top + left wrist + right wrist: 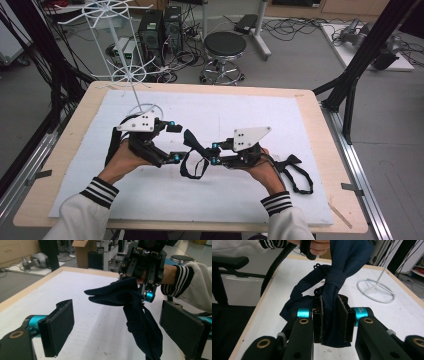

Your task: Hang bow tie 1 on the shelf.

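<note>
Cloth (337, 290) hanging clamped in right gripper (333, 320), trailing toward left gripper (120, 327), jaws spread wide, nearing its free end.

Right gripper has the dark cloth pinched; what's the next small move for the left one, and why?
Probably ease the open left gripper onto the free fold of the dark cloth and close. The right gripper already clamps the cloth, and that fold hangs unheld between the left pads.

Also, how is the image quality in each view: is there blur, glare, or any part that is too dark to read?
High view: even light, slightly soft, no glare on the white mat. Left gripper view: the near pads are a little soft, the dark cloth sharper. Right gripper view: the right claw, shut on the cloth, is clear, but the cloth's folds are nearly too dark to read.
</note>
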